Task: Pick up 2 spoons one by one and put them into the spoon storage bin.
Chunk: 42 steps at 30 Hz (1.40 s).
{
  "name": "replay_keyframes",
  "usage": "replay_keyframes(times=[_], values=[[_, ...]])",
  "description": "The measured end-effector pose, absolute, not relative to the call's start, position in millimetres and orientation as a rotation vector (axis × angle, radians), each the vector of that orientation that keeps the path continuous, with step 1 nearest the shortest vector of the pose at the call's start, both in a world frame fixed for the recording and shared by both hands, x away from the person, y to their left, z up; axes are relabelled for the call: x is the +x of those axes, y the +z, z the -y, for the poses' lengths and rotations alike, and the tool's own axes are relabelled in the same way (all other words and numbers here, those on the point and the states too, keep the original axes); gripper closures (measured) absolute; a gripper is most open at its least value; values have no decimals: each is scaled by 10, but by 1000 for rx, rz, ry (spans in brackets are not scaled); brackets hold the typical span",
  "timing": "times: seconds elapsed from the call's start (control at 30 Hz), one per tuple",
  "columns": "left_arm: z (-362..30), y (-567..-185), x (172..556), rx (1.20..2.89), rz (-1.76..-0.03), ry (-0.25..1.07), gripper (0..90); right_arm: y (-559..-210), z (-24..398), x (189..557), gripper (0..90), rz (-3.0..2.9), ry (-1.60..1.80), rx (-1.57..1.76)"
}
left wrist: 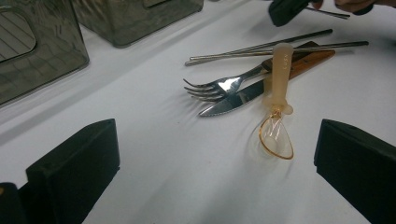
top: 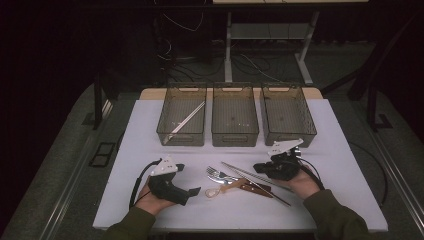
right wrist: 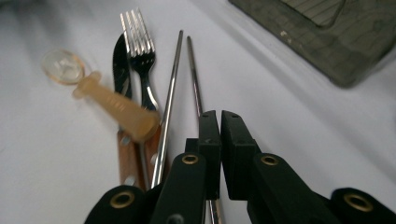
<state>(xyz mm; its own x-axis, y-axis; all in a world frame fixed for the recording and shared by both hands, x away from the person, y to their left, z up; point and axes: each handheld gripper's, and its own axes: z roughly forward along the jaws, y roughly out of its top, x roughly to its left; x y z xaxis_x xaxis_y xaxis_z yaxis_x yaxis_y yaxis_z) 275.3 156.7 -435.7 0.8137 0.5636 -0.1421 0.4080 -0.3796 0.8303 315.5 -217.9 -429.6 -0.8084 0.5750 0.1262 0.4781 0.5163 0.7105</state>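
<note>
A person's right gripper [right wrist: 219, 122] pinches one thin, polished steel chopstick [right wrist: 193, 79] between nearly shut fingers [right wrist: 208, 140] at the near end of a cutlery pile on the white desk [top: 150, 210], just in front of three smoked-plastic bins [top: 235, 120]; the left-hand bin [top: 181, 115] already holds what looks like a pair of chopsticks. The held chopstick appears to run along the desk beside its twin [right wrist: 169, 102], both lying across a silver fork [right wrist: 140, 51], a serrated knife with a wooden handle [right wrist: 122, 70] and a small translucent amber spoon [right wrist: 100, 95]. The rod looks light, rigid and slippery, and its round section would likely roll or pivot in a pinch taken near the tip; a hold closer to the middle would probably keep it level. Whether the grip is square on the rod cannot be told, as the fingers hide the contact. The left gripper [left wrist: 217, 154] rests over bare desk short of the spoon, fingers [left wrist: 74, 158] spread wide and empty.
</note>
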Motion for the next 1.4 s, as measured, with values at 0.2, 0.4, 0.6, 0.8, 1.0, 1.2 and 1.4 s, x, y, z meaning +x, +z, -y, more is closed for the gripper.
replay_keyframes(times=[0.2,0.4,0.6,0.8,1.0,1.2,1.4], values=[[-1562,-4357,2751,2021,-719,202,0,-4301,2381,3012,798,-2620,1138,930],[-1562,-4357,2751,2022,-719,203,0,-4320,2572,2956,671,-2616,1119,930],[-1562,-4362,2753,2027,-716,203,0,-4373,2597,2914,693,-2645,1080,901],[-1563,-4362,2753,2028,-714,202,0,-4420,2551,2912,747,-2675,1046,879],[-1561,-4362,2751,2028,-716,203,0,-4465,2516,2915,788,-2685,1029,847],[-1561,-4362,2751,2029,-715,203,0,-4471,2506,2904,789,-2678,1025,838],[-1557,-4366,2753,2028,-716,203,0,-4472,2493,2896,825,-2671,1006,832]])
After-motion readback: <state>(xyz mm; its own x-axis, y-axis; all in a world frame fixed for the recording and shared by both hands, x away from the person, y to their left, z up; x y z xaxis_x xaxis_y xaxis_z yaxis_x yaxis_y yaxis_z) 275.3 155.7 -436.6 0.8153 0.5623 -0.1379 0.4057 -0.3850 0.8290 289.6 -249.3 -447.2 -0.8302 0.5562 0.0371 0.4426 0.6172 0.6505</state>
